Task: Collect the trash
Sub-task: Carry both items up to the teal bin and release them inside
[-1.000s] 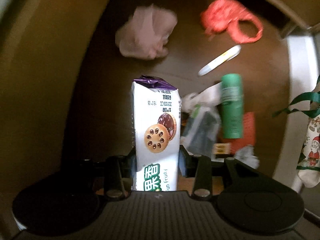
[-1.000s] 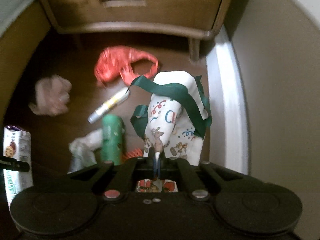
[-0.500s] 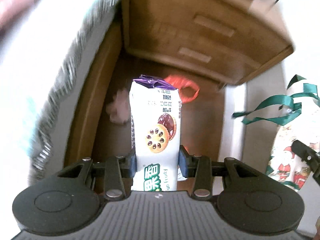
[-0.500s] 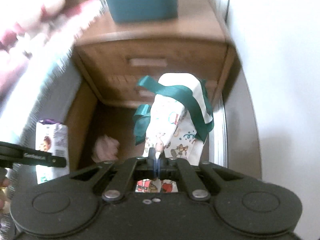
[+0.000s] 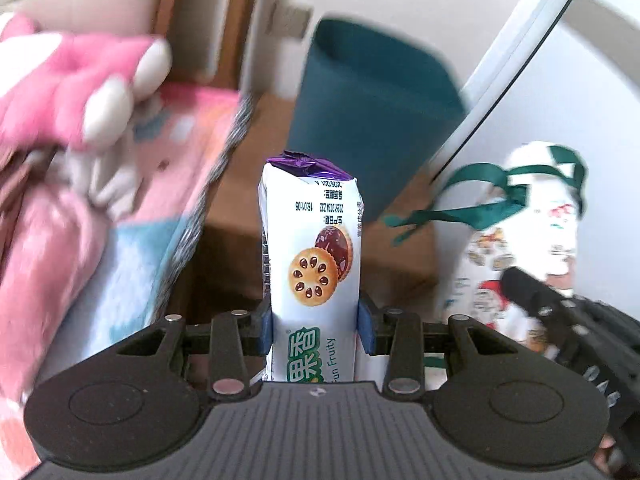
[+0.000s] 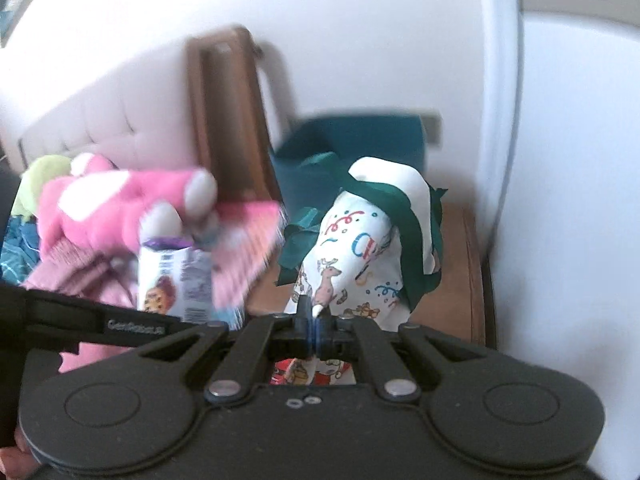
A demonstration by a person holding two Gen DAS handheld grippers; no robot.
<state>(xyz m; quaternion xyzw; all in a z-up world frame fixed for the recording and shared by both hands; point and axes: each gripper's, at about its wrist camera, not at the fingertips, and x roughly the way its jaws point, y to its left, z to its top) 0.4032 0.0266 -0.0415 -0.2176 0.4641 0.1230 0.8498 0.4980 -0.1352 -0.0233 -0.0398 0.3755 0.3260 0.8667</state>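
Note:
My left gripper [image 5: 316, 330] is shut on a white biscuit packet [image 5: 314, 264] with a purple crimped top, standing upright between the blue pads. The packet [image 6: 174, 278] also shows at the left of the right wrist view. My right gripper [image 6: 316, 324] is shut on the edge of a white Christmas-print gift bag [image 6: 368, 256] with green ribbon. That bag [image 5: 524, 240] hangs at the right of the left wrist view. A teal bin [image 5: 372, 116] stands on a wooden nightstand [image 5: 400, 256] just beyond both held items.
A bed with a pink plush toy [image 5: 80, 80] and pink-blue blanket [image 5: 132, 240] fills the left side. A padded headboard [image 6: 100, 120] with a wooden post [image 6: 228, 120] stands behind it. A white wall and door frame [image 6: 500, 100] close the right.
Both grippers have risen from the dark floor, where loose trash lay, up to bed and nightstand height, carrying the packet and the gift bag. The teal bin has come into view.

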